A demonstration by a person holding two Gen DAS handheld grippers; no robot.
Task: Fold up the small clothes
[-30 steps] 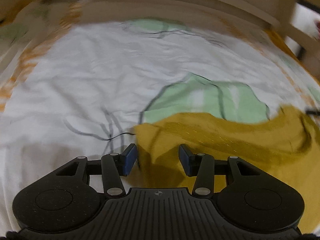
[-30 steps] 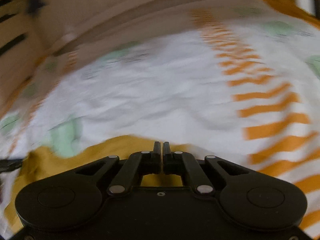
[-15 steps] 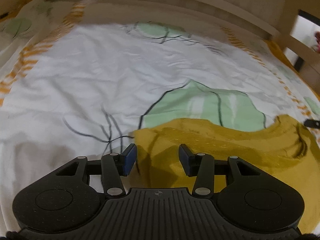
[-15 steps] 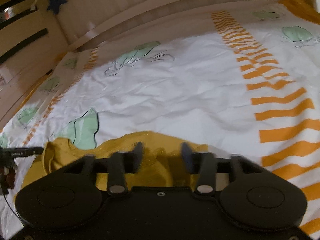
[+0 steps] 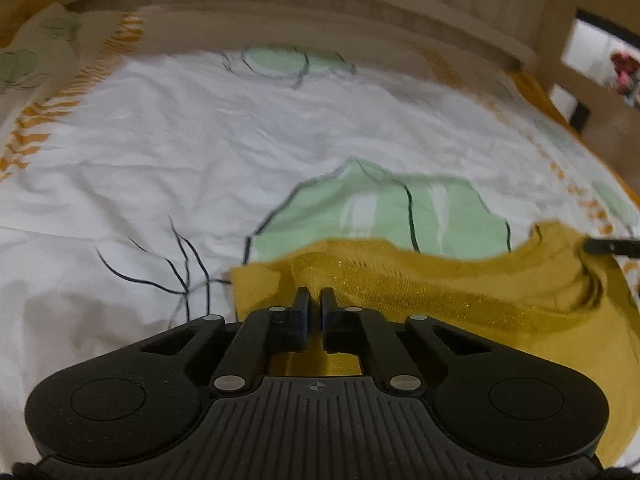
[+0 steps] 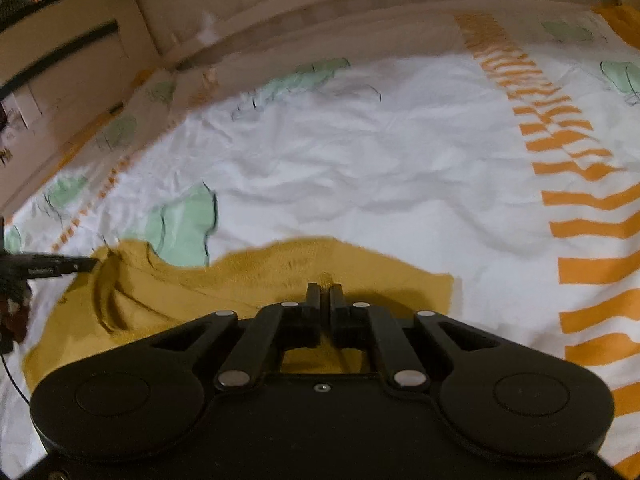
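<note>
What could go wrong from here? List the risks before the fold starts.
1. The left hand-held gripper is shut on only a thin ridge of the mustard garment near its corner; that bite may slip when lifted.
2. The right hand-held gripper likewise pinches a small tuft, so the two sides may rise unevenly.
3. The garment is bunched into creases near its collar; folding now would likely trap them.
</note>
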